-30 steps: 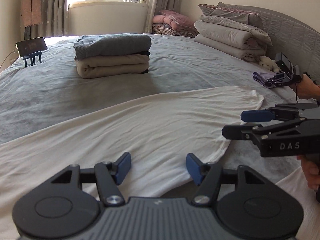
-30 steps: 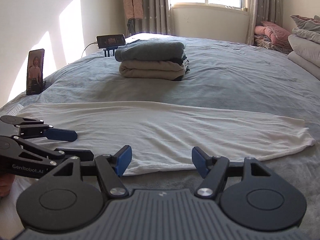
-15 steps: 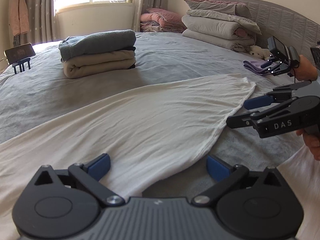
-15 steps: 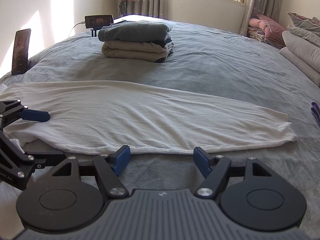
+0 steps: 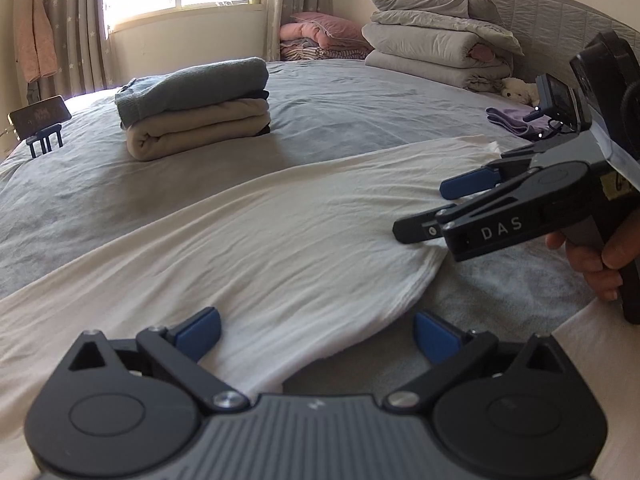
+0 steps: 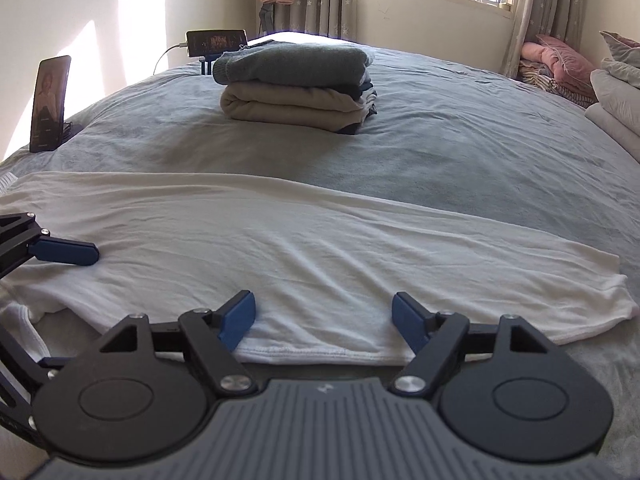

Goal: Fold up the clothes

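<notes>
A long white garment (image 5: 280,240) lies folded lengthwise across the grey bed (image 5: 360,112). My left gripper (image 5: 318,334) is open wide just above the garment's near hem. Cloth lies under its left finger and bare bedding under its right. My right gripper (image 6: 324,318) hovers over the same hem (image 6: 320,354) further along. Its jaws are opening, with the garment's (image 6: 320,248) edge lying between the pads but not pinched. In the left wrist view the right gripper (image 5: 440,208), held by a hand (image 5: 600,264), reaches over the garment's rounded edge.
A stack of folded clothes (image 5: 196,108) (image 6: 296,88) sits mid-bed. Phones on stands (image 6: 50,104) (image 6: 216,42) stand at the far left edge. Folded quilts (image 5: 436,52), pillows (image 5: 320,34), a plush toy (image 5: 518,90) and a purple cloth (image 5: 512,120) lie by the headboard.
The left jaws have spread much wider and the right jaws a little wider. Both views have tilted slightly, and the right gripper now sits closer over the garment's edge.
</notes>
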Demonstrator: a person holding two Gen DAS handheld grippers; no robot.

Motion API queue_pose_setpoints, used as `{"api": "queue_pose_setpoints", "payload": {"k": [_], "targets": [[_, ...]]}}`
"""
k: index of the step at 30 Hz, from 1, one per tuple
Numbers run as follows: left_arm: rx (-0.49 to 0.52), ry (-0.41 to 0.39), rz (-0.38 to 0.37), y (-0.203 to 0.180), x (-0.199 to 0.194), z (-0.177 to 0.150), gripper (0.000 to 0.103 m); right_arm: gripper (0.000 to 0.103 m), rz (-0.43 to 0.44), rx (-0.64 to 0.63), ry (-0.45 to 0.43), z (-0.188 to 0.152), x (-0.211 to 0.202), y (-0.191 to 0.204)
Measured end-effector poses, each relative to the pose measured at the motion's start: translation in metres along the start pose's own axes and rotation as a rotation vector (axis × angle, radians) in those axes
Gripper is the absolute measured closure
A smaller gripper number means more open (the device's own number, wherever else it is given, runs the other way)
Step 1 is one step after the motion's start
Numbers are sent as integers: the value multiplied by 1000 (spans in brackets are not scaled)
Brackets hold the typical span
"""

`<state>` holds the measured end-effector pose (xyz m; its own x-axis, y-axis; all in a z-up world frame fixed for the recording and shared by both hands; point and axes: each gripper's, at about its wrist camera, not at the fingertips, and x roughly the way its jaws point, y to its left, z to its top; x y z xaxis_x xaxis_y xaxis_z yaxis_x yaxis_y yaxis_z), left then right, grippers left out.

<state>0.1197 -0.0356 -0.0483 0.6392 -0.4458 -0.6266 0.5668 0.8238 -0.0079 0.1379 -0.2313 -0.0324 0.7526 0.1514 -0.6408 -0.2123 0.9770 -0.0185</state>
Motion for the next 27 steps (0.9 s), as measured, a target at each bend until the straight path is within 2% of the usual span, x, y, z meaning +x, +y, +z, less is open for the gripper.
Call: {"api": "queue_pose_setpoints", "payload": {"k": [5, 11, 27], "targets": [[1, 0, 1, -1, 0, -1, 0, 23, -14, 61, -27, -9, -10, -7], [2, 1, 2, -1, 0, -1, 0, 22, -41, 22, -28, -8, -6, 1], [2, 1, 3, -1, 0, -1, 0, 19, -38, 27, -39, -11, -6, -3]]}}
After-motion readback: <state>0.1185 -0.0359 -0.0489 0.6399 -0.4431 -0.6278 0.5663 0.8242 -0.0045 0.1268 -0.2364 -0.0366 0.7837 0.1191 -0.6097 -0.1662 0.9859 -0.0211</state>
